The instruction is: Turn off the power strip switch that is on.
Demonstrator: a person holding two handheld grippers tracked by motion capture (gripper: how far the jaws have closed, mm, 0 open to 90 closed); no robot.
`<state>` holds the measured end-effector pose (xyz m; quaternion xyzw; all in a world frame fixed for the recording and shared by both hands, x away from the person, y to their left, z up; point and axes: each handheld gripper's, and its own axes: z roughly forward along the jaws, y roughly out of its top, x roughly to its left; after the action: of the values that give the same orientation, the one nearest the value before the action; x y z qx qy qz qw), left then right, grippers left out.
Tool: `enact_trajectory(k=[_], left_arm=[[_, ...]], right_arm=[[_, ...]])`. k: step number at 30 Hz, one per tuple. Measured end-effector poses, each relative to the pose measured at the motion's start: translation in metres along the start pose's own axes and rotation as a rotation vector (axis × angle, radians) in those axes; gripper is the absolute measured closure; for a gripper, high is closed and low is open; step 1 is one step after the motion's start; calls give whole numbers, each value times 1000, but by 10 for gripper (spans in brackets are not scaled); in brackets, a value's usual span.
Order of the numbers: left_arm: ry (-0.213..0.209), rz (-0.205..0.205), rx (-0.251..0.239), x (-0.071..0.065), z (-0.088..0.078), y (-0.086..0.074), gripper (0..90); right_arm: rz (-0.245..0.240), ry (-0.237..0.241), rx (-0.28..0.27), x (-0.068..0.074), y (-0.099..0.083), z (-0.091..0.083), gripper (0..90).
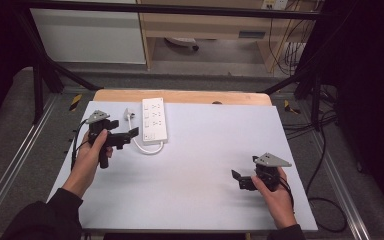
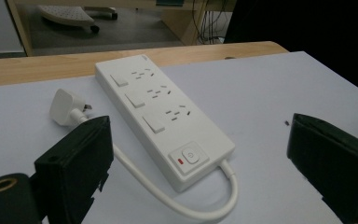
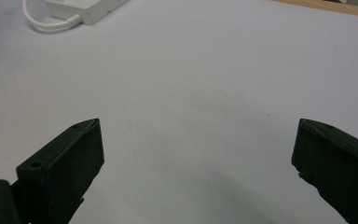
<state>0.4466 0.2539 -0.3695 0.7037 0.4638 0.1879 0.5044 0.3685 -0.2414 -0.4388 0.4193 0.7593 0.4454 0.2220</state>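
A white power strip (image 1: 154,120) (image 2: 163,116) lies on the pale sheet at the back left, with three sockets, a switch beside each, and a main button with a red light at its near end. Its white cable (image 2: 177,200) loops round to a white plug (image 1: 128,114) (image 2: 67,107) lying beside it. My left gripper (image 1: 129,136) (image 2: 200,168) is held open just left of the strip's near end, jaws pointing at it, nothing between them. My right gripper (image 1: 238,179) (image 3: 198,168) stands open low over bare sheet at the front right, and a corner of the strip (image 3: 86,9) lies far off.
The pale sheet (image 1: 205,150) covers a wooden table (image 1: 180,96) whose far edge shows behind it. Black frame bars (image 1: 50,65) stand at both back corners. Cables (image 1: 325,200) trail off the right side onto the floor.
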Motion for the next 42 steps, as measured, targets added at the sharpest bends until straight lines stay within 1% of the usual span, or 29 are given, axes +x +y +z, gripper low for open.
enact_trajectory(k=[1, 3, 7, 8, 13, 15, 20, 26, 36, 42], left_arm=[[0, -4, 0, 0, -2, -1, 69], [-8, 6, 10, -1, -7, -6, 69], [-15, 13, 10, -5, -14, -14, 69], [-12, 20, 13, -6, -16, -16, 69], [-15, 19, 13, -8, -26, -26, 69], [-10, 24, 17, -8, -30, -31, 69], [1, 12, 23, -5, -39, -42, 69], [9, 7, 26, -2, -50, -51, 69], [19, -13, 15, -1, -65, -68, 69], [21, -7, 28, -2, -70, -75, 69]], right_arm=[[0, 0, 1, 0, 0, 0, 27], [1, 2, 1, 0, 0, 0, 26], [1, 4, 1, 0, 0, 0, 26], [1, 4, 1, 0, 0, 0, 26], [3, 6, 0, 0, 0, 0, 26], [2, 5, 1, 0, 0, 0, 26], [2, 4, 5, 1, 0, 1, 25], [-1, 5, 10, 1, 0, 2, 25], [-3, 4, 12, 1, 0, 2, 25], [-3, 2, 13, 1, 0, 2, 25]])
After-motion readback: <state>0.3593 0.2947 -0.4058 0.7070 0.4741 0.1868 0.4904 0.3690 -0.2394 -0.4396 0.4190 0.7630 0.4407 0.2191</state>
